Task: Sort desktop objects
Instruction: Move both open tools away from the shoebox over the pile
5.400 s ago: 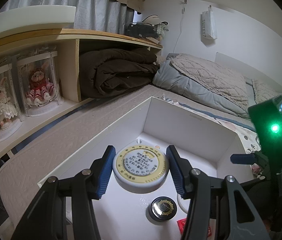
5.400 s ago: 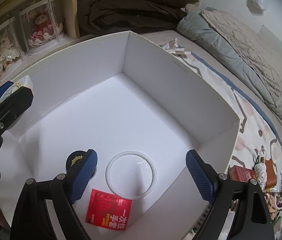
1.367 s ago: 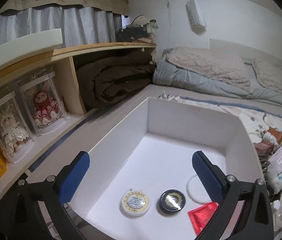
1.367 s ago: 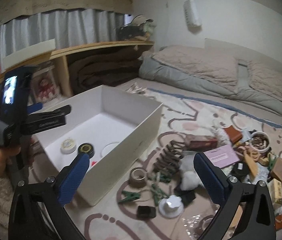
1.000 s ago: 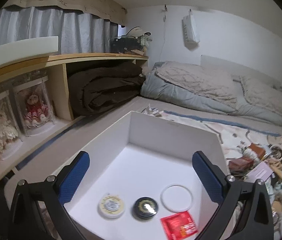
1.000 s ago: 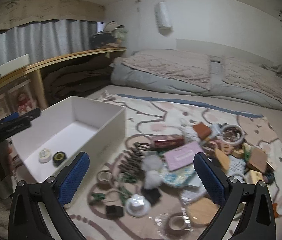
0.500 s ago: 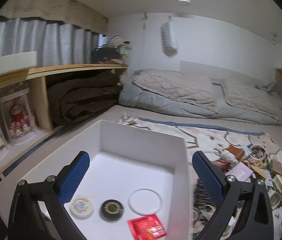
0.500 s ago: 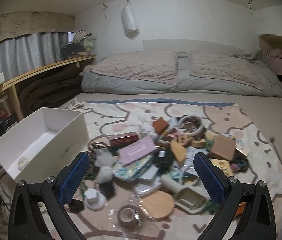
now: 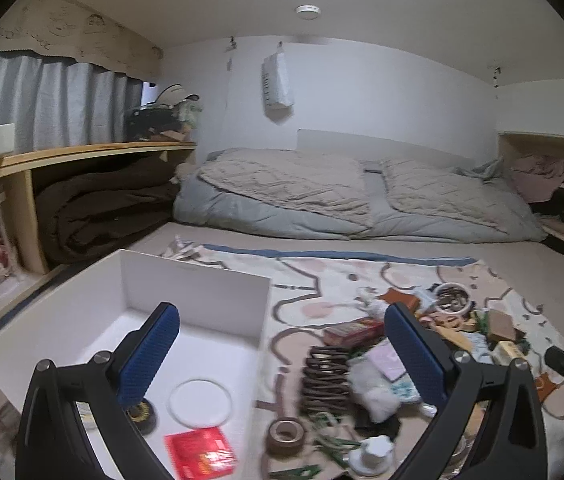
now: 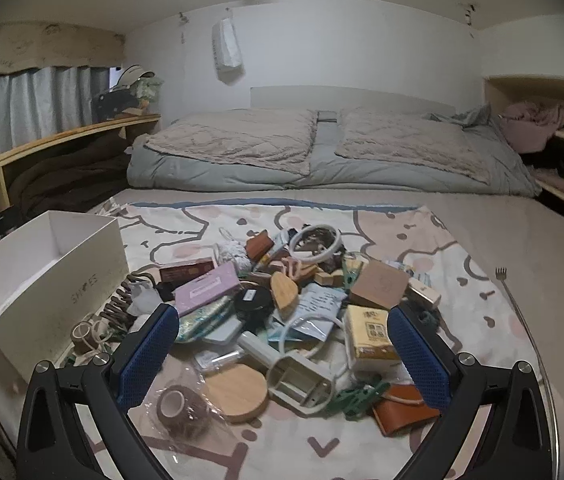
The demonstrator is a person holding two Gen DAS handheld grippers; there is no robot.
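Both grippers held wide apart and empty above a patterned blanket (image 10: 422, 232).

The left gripper (image 9: 282, 352) is seen over the near corner of a white box (image 9: 198, 292), in which a white ring (image 9: 200, 398), a red packet (image 9: 200, 450) and a dark round tin (image 9: 142, 408) are laid. The right gripper (image 10: 282, 344) is held above a heap of small items, among them a pink box (image 10: 206, 290), a round wooden lid (image 10: 236, 392) and a yellow packet (image 10: 370, 332).

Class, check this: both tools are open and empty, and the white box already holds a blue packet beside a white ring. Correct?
One slip: the packet is red, not blue, as the left wrist view shows. It lies beside the white ring in the white box, and both tools are open and empty.
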